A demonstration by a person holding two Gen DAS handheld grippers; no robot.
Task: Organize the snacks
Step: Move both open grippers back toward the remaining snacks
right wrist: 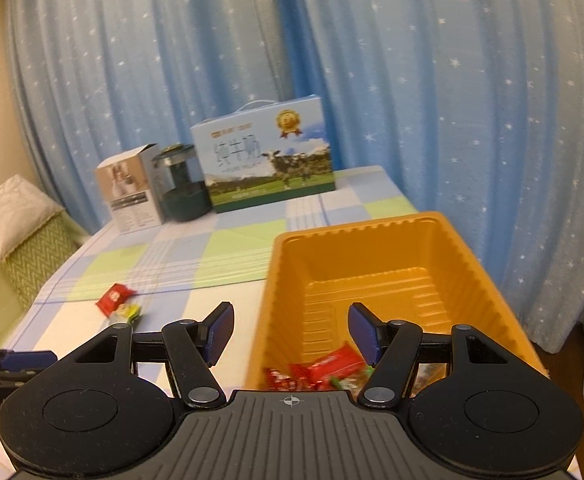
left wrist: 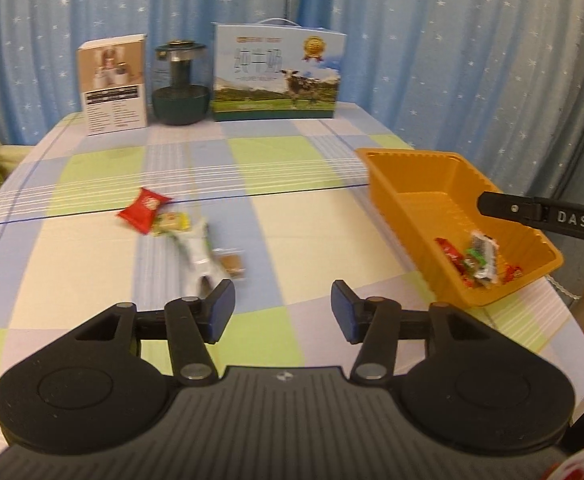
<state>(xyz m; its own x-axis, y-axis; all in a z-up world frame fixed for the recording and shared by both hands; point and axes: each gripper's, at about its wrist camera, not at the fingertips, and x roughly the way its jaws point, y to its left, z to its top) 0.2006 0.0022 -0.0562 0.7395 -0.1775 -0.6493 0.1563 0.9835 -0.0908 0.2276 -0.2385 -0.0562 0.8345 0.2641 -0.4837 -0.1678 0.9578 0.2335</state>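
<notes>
Left wrist view: the left gripper (left wrist: 283,312) hangs over the checked table (left wrist: 91,240) with its jaws spread and nothing between them. Just ahead and to its left lies a loose cluster of snacks: a white packet (left wrist: 197,254) nearest the left pad, a small brown one (left wrist: 232,266) beside it, a yellow-green one (left wrist: 171,224), and a red packet (left wrist: 143,210) farthest out. Off to the right sits the orange tray (left wrist: 424,168), already holding a few wrappers (left wrist: 476,260) at its near end. To do the next pick well, I would steer left until the white packet sits squarely between the pads, come down low, and close across its narrow width so the slick film does not squirt out.

Right wrist view: the right gripper (right wrist: 291,336) hovers above the tray's (right wrist: 472,264) near end, jaws spread and empty, with red wrappers (right wrist: 324,368) directly below. It looks to be done dropping; it should lift clear of the rim before swinging toward the red packet (right wrist: 113,296) on the cloth, and keep out of the other hand's path.
</notes>
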